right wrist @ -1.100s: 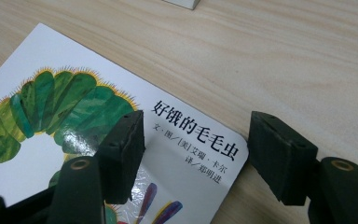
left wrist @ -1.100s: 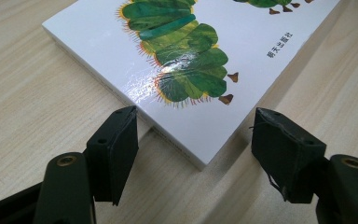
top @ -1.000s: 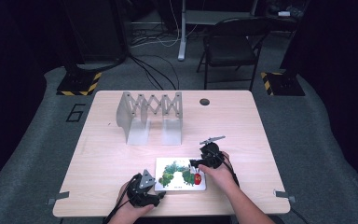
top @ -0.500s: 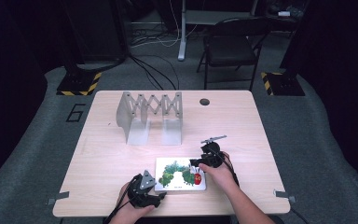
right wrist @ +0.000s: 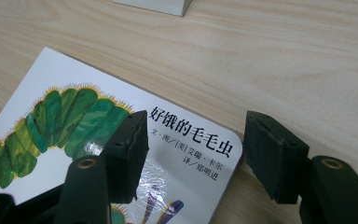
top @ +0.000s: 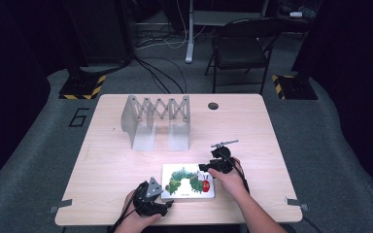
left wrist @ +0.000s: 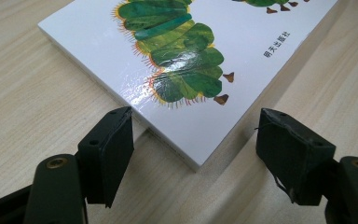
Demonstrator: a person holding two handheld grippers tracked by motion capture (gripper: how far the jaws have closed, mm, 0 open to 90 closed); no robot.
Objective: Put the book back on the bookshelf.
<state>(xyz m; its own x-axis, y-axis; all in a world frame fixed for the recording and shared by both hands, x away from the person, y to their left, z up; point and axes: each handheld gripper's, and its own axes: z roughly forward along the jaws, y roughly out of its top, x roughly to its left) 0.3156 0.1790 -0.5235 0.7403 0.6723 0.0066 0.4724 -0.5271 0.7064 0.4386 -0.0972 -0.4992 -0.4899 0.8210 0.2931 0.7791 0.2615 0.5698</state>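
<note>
Two hand-held grippers at a picture book on the tabletop

The left hand-held gripper (top: 167,206), jaws just widening and released, straddles the near left corner of the flat-lying caterpillar picture book (top: 187,180). The right hand-held gripper (top: 203,168), jaws just narrowing yet gripping nothing, straddles its far right corner. Beyond stands a grey folding rack (top: 156,120) on the tabletop (top: 102,165).

The pale wooden surface (top: 111,165) carries a white caterpillar picture book (top: 188,181) lying flat near its front edge and a grey accordion-style rack (top: 155,120) standing farther back.
</note>
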